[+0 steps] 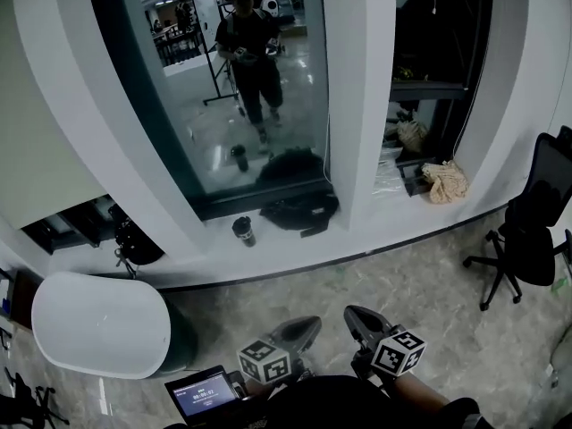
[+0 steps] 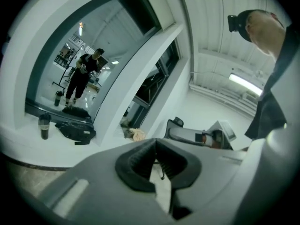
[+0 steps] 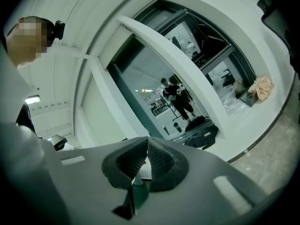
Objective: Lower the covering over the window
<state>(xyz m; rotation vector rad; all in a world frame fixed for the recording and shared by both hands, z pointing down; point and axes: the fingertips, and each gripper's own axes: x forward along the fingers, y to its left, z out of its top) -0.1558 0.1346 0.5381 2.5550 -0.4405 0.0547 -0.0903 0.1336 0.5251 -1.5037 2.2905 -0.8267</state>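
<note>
White rounded object at lower left, partly cropped. Window is ahead, its glass reflecting a person; its top is out of frame, so the covering cannot be made out. Left tongs and right tongs are both pressed together, empty, well apart from the window. Office chair at far right, cut off.

Stone-look floor had a raised white ledge running along its far edge.
On the ledge, a black bag sat at the back edge against the window. A dark cup stood upright just left of it, and a beige cloth bundle lay toward the right end. On the floor, a black office chair stood at the right edge and a white rounded tub at the left.
</note>
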